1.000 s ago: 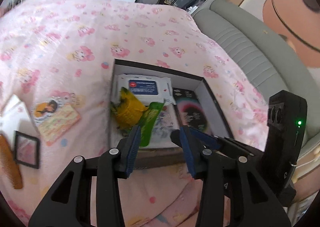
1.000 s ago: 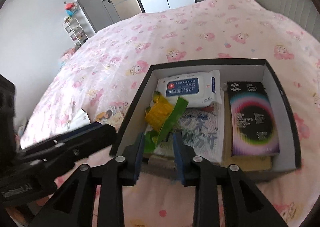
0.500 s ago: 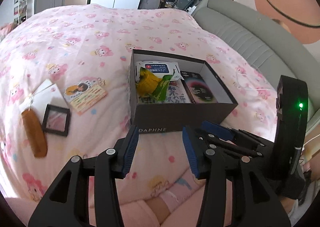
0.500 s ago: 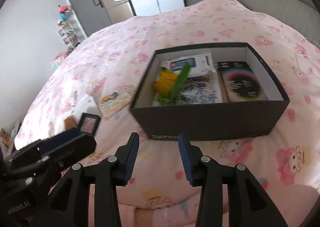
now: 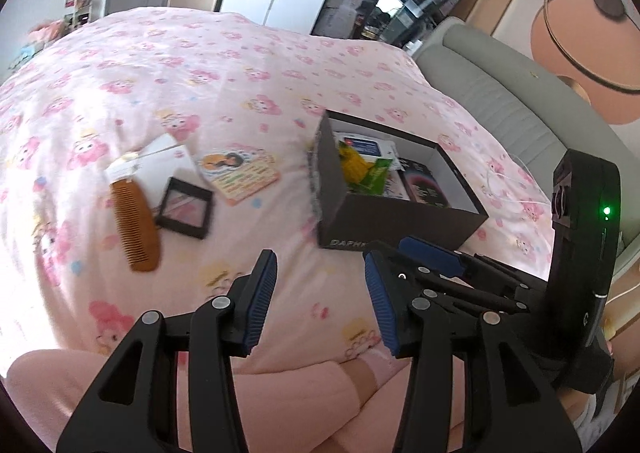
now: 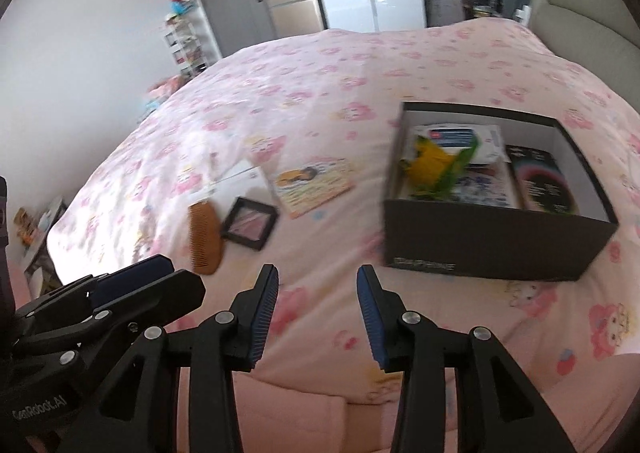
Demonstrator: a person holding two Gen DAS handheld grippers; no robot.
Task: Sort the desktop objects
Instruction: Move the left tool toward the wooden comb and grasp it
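Hovering over the pink bedspread (image 5: 224, 65), the left gripper (image 5: 320, 293) and right gripper (image 6: 316, 311) stand partly open, empty. Near them lies the comb (image 5: 134, 225) touching a small frame (image 5: 184, 207), beside cards (image 5: 240, 171); the box (image 6: 496, 249) sits apart.

Bedspread (image 6: 320, 285) bare ahead; box (image 6: 492, 245) blocks right.

"DAPHNE" on black box (image 6: 496, 249)

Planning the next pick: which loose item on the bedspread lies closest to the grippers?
The brown comb; the framed picture, illustrated card and white card lie farther away.
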